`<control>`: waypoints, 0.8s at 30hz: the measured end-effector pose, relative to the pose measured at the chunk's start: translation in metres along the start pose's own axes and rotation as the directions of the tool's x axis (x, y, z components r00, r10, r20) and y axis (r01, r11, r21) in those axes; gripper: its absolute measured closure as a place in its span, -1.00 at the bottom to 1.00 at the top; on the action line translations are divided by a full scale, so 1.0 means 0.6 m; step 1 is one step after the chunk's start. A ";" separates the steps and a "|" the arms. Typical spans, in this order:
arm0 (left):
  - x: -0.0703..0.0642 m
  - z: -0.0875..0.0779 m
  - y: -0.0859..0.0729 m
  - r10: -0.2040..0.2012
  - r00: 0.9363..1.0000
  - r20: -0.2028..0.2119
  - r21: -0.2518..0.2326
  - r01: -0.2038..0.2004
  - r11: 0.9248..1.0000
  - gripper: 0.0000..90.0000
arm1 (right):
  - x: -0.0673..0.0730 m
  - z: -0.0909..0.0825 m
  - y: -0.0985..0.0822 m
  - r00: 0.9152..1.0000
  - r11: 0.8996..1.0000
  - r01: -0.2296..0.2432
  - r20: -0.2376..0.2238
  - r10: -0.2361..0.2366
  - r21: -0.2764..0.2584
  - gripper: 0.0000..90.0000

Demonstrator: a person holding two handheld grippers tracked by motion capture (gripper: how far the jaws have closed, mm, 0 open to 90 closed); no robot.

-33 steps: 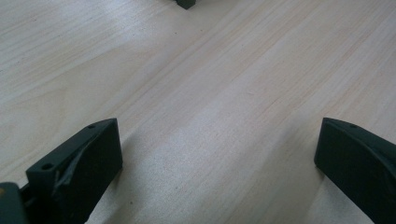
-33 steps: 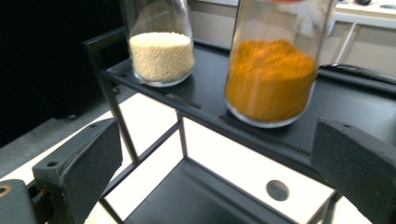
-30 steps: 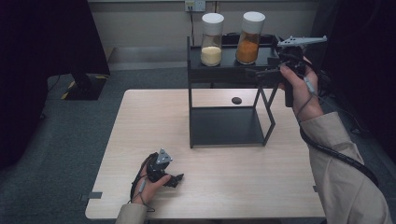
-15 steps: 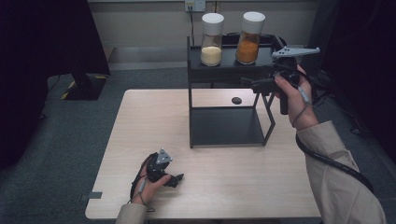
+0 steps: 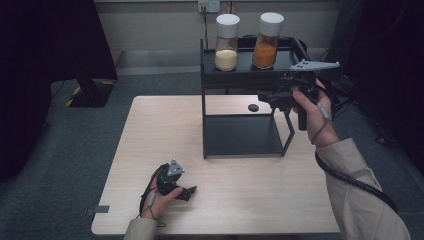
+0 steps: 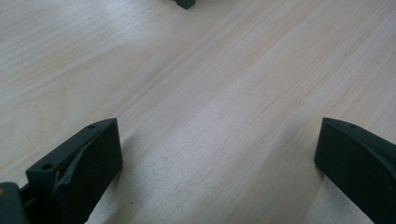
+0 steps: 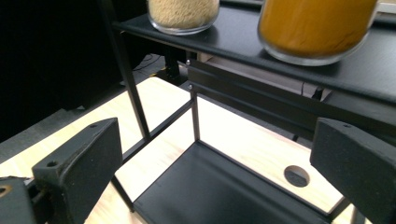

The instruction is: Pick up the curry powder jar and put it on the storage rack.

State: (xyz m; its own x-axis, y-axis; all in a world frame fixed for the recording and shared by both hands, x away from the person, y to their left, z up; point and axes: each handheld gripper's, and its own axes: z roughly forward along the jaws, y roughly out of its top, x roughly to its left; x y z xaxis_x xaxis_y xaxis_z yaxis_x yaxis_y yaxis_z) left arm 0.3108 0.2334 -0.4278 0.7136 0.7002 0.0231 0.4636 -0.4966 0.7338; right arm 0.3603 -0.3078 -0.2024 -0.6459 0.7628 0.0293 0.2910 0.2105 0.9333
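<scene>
A black two-tier rack (image 5: 245, 75) stands on the back of the wooden table (image 5: 150, 145). On its top shelf are two white-lidded jars: one of pale grain (image 5: 226, 42) (image 7: 183, 11) and one of orange powder (image 5: 267, 40) (image 7: 315, 25). My right gripper (image 5: 270, 98) (image 7: 215, 123) hangs open in the air at the rack's right side, just below the top shelf, jaws pointing left into the rack and holding nothing. My left gripper (image 5: 188, 192) (image 6: 217, 126) rests low over the table's front, open, with bare wood between its jaws.
A small dark round disc (image 5: 253, 107) (image 7: 296, 176) lies on the table behind the rack. The rack's bottom shelf (image 5: 242, 135) (image 7: 224, 191) is bare. Grey carpet surrounds the table, and a dark stand (image 5: 87, 92) sits at the left.
My right gripper has come down and to the left, from beside the top shelf to just below it. The left hand has stayed put.
</scene>
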 end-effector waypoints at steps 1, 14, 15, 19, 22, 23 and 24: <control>0.000 0.000 0.000 0.000 1.000 0.000 -0.001 0.000 1.000 -1.00 | 0.000 0.001 -0.003 1.000 1.000 -0.002 -0.002 0.002 0.001 -0.97; 0.000 0.000 0.000 0.000 1.000 -0.001 -0.002 0.000 1.000 -1.00 | 0.001 0.006 -0.032 1.000 1.000 0.010 -0.017 -0.009 0.027 -0.94; 0.000 0.000 0.000 0.000 1.000 -0.001 -0.001 0.000 1.000 -1.00 | 0.001 0.007 -0.033 1.000 0.999 0.010 -0.019 -0.010 0.030 -0.94; 0.000 0.000 0.000 0.000 1.000 -0.001 -0.002 0.000 1.000 -1.00 | 0.003 0.010 -0.039 1.000 0.999 0.016 -0.028 -0.015 0.037 -0.94; 0.000 0.000 -0.001 0.000 1.000 -0.001 -0.002 0.000 1.000 -1.00 | 0.005 0.012 -0.043 0.999 0.999 0.021 -0.035 -0.019 0.038 -0.94; 0.000 0.000 -0.001 0.000 1.000 -0.001 -0.002 0.000 1.000 -1.00 | 0.006 0.013 -0.045 0.999 0.999 0.021 -0.036 -0.020 0.039 -0.94; 0.000 0.000 -0.001 0.000 1.000 -0.001 -0.002 0.000 1.000 -1.00 | 0.008 0.014 -0.047 0.999 0.999 0.020 -0.033 -0.019 0.040 -0.94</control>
State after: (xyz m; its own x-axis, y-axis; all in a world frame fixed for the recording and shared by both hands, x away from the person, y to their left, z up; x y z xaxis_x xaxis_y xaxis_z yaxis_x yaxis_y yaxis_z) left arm 0.3106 0.2334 -0.4282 0.7131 0.7007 0.0238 0.4625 -0.4956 0.7352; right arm 0.3550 -0.3050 -0.2315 -0.6745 0.7379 0.0239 0.3063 0.2503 0.9184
